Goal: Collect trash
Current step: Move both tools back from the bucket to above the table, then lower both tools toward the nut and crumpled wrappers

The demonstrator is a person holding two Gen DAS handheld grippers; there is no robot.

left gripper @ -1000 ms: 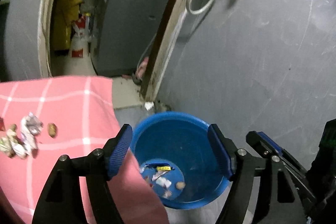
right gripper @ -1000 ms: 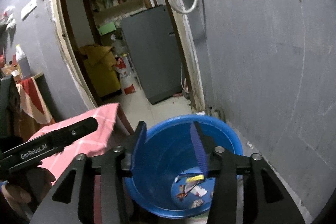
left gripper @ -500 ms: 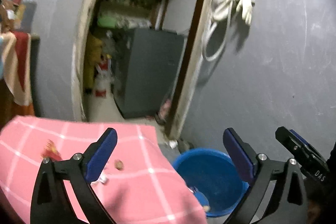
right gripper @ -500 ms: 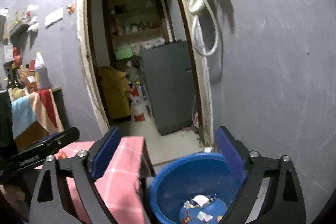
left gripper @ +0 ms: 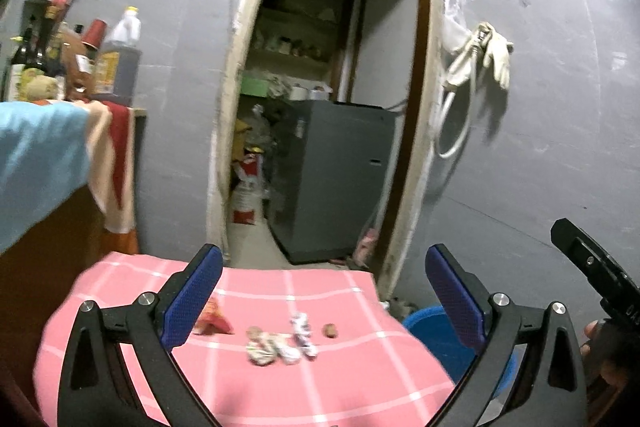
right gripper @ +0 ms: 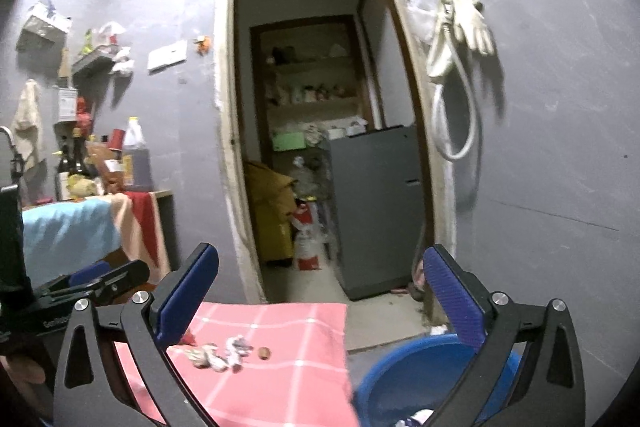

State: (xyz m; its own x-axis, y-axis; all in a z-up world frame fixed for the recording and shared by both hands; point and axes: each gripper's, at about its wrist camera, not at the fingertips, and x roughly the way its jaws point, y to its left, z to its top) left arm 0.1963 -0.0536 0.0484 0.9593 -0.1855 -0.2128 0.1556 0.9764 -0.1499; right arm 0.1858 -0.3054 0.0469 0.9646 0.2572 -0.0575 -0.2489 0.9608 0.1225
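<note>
From the left wrist, the left claw (left gripper: 324, 293) stands spread wide with nothing between its blue pads (left gripper: 194, 297). Beyond and below it lies a table under a pink checked cloth (left gripper: 320, 379). A small heap of crumpled wrappers (left gripper: 280, 343) sits on the cloth, straight ahead between the two fingers. An orange-red wrapper (left gripper: 214, 319) lies just beside the left finger, and a small brown bit (left gripper: 330, 330) rests a little to the right of the heap. A blue bucket (left gripper: 434, 333) stands on the floor beside the table, partly hidden behind the right finger. The other claw's black body shows at the far right edge.

From the right wrist, the right claw (right gripper: 320, 293) is opening, its jaws wide apart and holding nothing. The pink cloth (right gripper: 288, 379) lies ahead and low, toward the left finger. The wrappers (right gripper: 218, 353) sit near that finger's tip, with the brown bit (right gripper: 263, 352) just right of them. The blue bucket (right gripper: 404, 379) is low on the right, behind the right finger, with some scraps (right gripper: 418, 419) visible inside. Straight ahead is an open doorway (right gripper: 320, 107) with a grey fridge (right gripper: 376, 207) beyond it.
</note>
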